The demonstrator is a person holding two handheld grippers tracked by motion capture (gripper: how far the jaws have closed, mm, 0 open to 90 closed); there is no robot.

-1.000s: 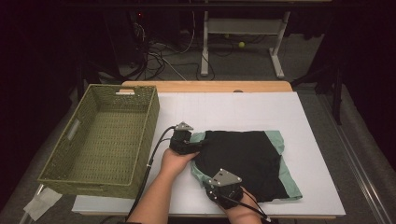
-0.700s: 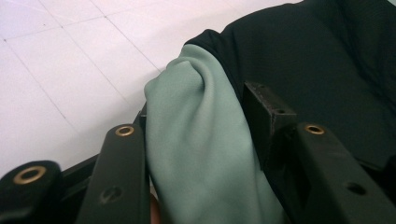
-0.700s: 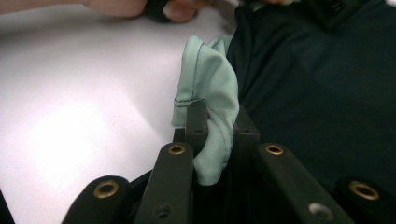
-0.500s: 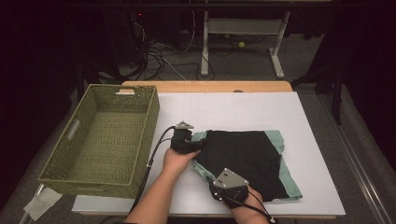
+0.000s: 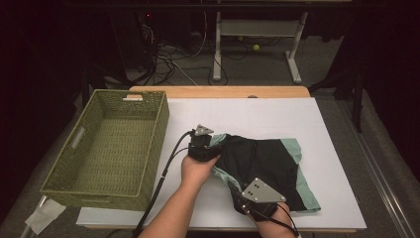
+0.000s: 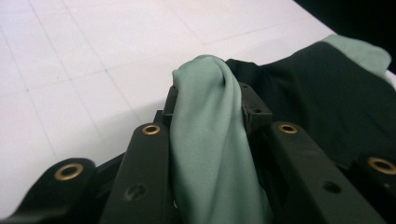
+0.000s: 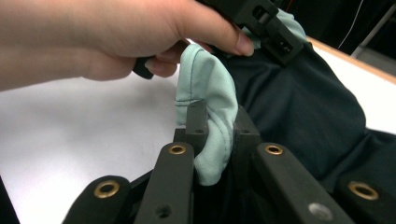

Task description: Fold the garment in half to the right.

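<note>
A black garment [image 5: 262, 161] with mint-green trim lies folded on the white table [image 5: 247, 111]. My left gripper [image 5: 216, 144] holds its far left corner. In the left gripper view the jaws [image 6: 208, 100] have just been closing and now pinch a fold of green trim [image 6: 210, 140]. My right gripper [image 5: 238, 192] is at the near left corner. Its jaws [image 7: 217, 122] have closed within the last second and clamp another fold of green trim [image 7: 210, 93]. The black cloth [image 7: 303, 102] hangs slack between the two grips.
A woven green basket [image 5: 159, 124] stands on the left of the table, close to the left forearm [image 5: 173, 213]. The person's left hand [image 7: 93, 42] is close in front of the right gripper's camera. Cables and desk legs lie on the floor beyond the table's far edge.
Both hands have risen a little, and the garment's left edge has lifted off the table and bunched up. The right gripper has slid slightly to the right along the near edge.
</note>
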